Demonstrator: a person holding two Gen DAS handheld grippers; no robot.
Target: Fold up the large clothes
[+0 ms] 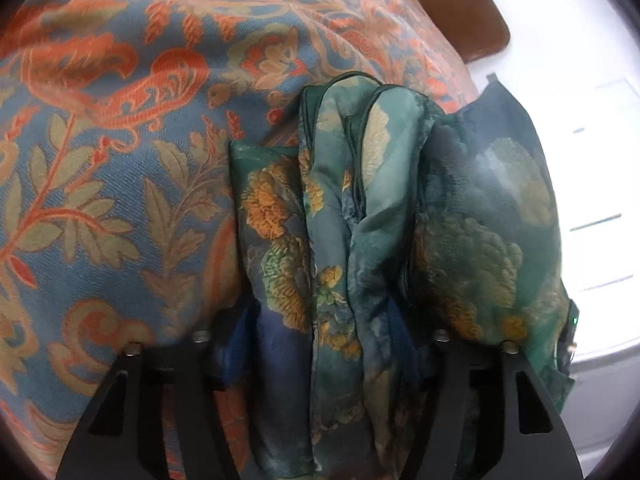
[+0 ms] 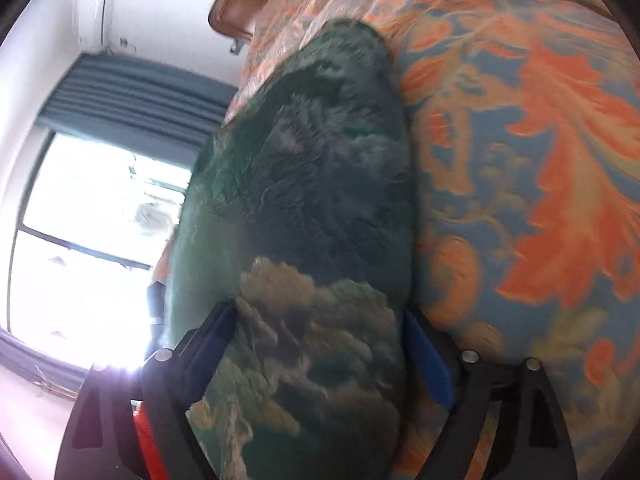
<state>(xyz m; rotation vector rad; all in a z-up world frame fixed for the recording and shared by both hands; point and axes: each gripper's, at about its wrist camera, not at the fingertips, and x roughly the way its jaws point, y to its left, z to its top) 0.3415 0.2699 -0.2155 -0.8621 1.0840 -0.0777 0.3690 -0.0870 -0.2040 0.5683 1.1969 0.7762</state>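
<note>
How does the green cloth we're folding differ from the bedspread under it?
The green floral garment is silky and bunched into upright folds between the jaws; the bedspread is woven and lies spread out. The garment is teal with yellow blooms; the bedspread is blue with orange scrolls and tan leaves. Both carry plant patterns.

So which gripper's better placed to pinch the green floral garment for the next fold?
Left, probably. Left gripper has bunched hemmed edges of the garment between its fingers, over the bedspread. Right gripper straddles only a broad, blurred panel.

The garment [image 1: 360,220] lies bunched on the bedspread [image 1: 120,160] — headboard [image 1: 472,12] behind.
</note>
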